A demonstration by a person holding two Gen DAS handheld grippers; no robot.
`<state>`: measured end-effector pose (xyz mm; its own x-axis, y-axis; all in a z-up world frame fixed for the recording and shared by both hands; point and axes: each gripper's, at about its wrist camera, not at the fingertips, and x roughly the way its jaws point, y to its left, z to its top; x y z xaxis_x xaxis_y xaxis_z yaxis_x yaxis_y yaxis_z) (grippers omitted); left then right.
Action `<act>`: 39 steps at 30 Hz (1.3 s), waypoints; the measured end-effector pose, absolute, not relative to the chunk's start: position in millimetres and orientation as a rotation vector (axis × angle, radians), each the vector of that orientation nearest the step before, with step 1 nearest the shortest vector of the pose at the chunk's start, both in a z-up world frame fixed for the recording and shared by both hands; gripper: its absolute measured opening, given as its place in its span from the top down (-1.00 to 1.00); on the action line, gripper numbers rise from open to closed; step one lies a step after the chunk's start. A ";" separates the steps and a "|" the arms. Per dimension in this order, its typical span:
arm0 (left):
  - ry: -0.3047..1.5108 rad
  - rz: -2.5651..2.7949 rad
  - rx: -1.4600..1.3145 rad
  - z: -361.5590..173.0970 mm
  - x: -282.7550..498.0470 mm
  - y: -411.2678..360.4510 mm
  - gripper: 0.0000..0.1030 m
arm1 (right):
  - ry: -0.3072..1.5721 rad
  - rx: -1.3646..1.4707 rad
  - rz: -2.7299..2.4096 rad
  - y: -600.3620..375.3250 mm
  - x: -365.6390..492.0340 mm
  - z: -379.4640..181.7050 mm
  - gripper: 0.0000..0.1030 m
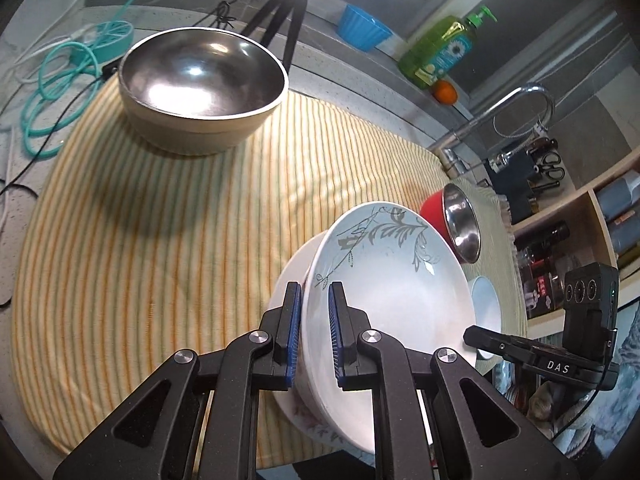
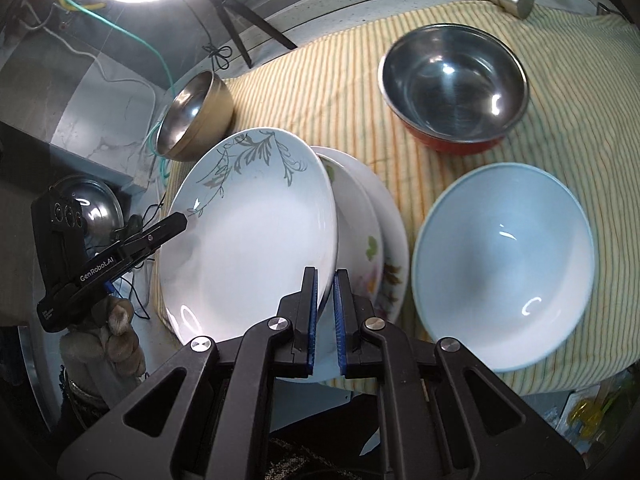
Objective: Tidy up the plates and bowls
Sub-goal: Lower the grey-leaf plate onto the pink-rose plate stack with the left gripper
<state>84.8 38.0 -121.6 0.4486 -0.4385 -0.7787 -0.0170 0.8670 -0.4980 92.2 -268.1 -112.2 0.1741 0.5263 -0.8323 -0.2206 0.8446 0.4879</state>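
Leaf plate (image 2: 256, 232) tilted up over floral plates (image 2: 372, 240) on striped cloth (image 1: 160, 240), rim pinched by both left gripper (image 1: 313, 336) and right gripper (image 2: 325, 316), blue bowl (image 2: 504, 264) beside.

Grey-leafed white plate (image 2: 256, 232), red-sided steel bowl (image 2: 454, 88), yellow-striped cloth (image 1: 160, 240).

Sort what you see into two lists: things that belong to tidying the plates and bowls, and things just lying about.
Job: leaf-pattern plate, flowered plate, pale blue bowl, red bowl, gold bowl, left gripper, right gripper.

Lying about: soap bottle, orange, tripod, teal cable.
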 end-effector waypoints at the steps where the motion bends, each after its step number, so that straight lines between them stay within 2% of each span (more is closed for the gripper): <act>1: 1.088 -0.275 -0.472 -122.4 85.6 36.2 0.77 | 1.295 0.283 0.536 -269.3 91.6 -113.1 0.85; 39: 1.122 -0.271 -0.361 -131.7 95.0 17.5 0.77 | 1.319 0.123 0.477 -260.6 84.3 -126.3 0.78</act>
<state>95.0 17.5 -131.7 0.4111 -0.3882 -0.8248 0.0303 0.9101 -0.4133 84.3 -260.6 -126.3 0.1680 0.4029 -0.8997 -0.2657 0.8974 0.3522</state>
